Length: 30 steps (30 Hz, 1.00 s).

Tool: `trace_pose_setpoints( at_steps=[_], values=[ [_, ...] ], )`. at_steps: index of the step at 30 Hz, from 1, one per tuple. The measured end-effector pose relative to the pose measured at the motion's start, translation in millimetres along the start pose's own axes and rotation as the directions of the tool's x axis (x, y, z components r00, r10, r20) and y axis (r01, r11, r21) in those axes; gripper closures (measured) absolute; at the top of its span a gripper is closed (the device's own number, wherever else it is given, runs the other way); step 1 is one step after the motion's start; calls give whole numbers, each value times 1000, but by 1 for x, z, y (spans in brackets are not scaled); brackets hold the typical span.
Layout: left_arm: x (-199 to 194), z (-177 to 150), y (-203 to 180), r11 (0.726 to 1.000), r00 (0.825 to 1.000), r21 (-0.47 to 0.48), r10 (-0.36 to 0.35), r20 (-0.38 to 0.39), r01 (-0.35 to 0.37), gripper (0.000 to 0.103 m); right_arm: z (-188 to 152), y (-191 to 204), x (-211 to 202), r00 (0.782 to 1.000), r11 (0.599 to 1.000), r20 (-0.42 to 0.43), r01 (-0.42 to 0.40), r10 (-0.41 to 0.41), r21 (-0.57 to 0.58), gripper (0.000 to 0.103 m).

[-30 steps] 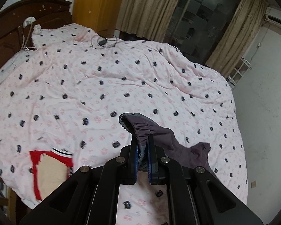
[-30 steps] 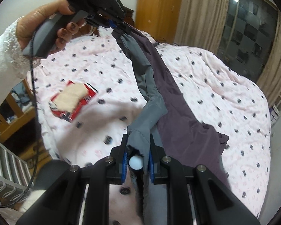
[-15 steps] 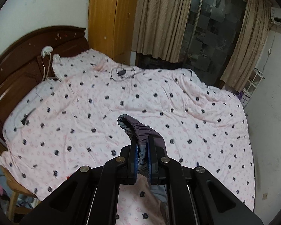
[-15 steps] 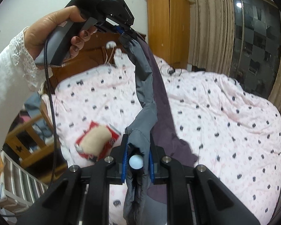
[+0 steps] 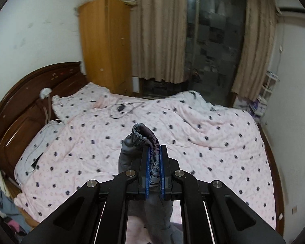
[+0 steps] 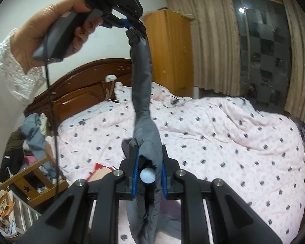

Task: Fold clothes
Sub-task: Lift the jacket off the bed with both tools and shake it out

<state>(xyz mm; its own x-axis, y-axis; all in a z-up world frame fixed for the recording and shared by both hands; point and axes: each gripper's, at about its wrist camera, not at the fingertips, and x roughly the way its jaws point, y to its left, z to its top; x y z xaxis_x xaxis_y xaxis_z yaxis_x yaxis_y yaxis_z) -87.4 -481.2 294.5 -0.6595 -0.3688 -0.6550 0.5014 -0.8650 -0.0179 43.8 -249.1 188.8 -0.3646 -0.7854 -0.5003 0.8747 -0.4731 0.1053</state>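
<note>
Two hand-held grippers hold a grey garment stretched in the air above a bed.

At far left, a hand (image 6: 50, 26) in a white lace sleeve (image 6: 8, 71) raises the left gripper (image 5: 153, 152), its blue-padded jaws clamped on the gathered elastic edge of the soft grey fabric garment (image 6: 142, 93). The garment runs as a twisted band down to the right gripper (image 6: 149, 158), whose jaws are closed narrowly on its other end, the rest hanging below. Beneath lies the pink quilt with dark spots (image 6: 233, 134); behind it a brown wooden headboard (image 6: 87, 81), an orange wooden wardrobe (image 5: 105, 46) and beige curtains (image 5: 158, 30).
</note>
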Motion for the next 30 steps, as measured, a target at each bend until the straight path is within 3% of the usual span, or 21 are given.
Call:
trace_pose_setpoints(
  at_steps=[6, 12, 18, 23, 30],
  values=[
    [64, -24, -94, 994, 995, 70, -73, -69, 78, 97, -51, -81, -2, 992, 990, -81, 109, -102, 91, 85],
    [110, -54, -201, 975, 979, 136, -156, -133, 174, 97, -114, -168, -16, 966, 957, -167, 227, -198, 182, 85],
    [144, -94, -301, 945, 948, 177, -234, -214, 274, 97, -181, -253, -31, 922, 903, -267, 349, -282, 252, 85],
    [169, -135, -375, 920, 921, 212, -266, -286, 331, 97, -241, -300, -45, 882, 862, -344, 424, -322, 279, 85],
    [192, -185, -457, 895, 883, 235, -276, -379, 380, 97, -324, -353, -64, 840, 799, -439, 488, -320, 352, 85]
  ],
)
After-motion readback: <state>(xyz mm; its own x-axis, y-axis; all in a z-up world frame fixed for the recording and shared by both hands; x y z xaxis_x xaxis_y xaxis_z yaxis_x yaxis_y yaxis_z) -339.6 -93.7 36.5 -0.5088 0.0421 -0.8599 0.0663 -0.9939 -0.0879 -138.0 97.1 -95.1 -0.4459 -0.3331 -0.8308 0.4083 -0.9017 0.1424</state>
